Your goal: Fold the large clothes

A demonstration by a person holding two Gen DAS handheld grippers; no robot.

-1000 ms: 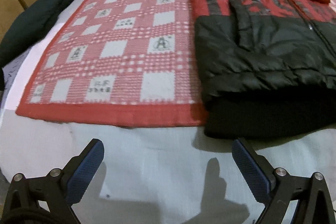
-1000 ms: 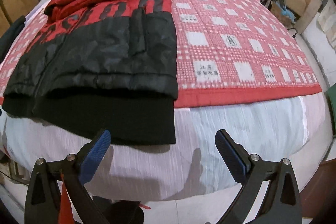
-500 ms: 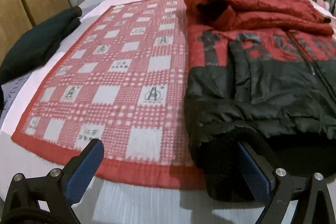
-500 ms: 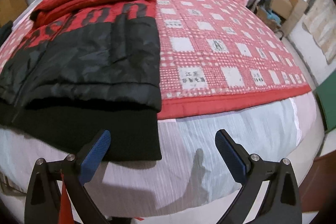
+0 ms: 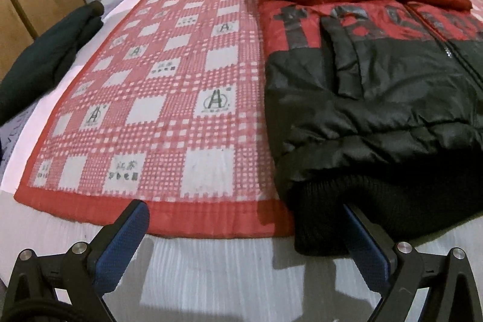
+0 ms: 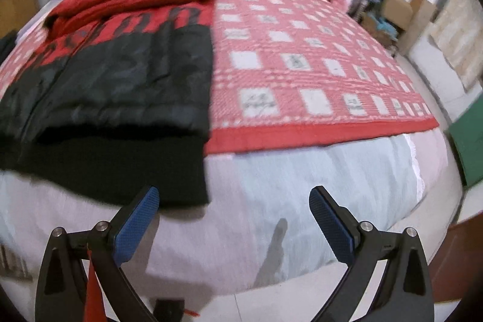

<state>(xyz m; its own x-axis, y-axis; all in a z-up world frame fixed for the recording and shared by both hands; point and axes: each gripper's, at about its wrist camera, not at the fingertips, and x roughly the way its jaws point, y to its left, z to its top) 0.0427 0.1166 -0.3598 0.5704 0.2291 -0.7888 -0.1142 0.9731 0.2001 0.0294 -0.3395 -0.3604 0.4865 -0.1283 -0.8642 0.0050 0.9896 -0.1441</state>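
At the bed's (image 5: 211,267) near edge, your left gripper (image 5: 241,227) and right gripper (image 6: 234,219) gape wide, empty; pinch the jacket's (image 5: 377,98) soft, bulky knit hem (image 5: 326,219) corners.

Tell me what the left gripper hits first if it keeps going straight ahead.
Probably the jacket's black knit hem: the open left gripper already has one finger at it. Its centre line runs over the checked blanket; height above it is unclear.

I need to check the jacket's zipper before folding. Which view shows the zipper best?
The left wrist view: the zipper runs sharp and close down the jacket, with its pull visible. The right wrist view is motion-blurred; there the zipper is only a faint line near the frame's left edge.
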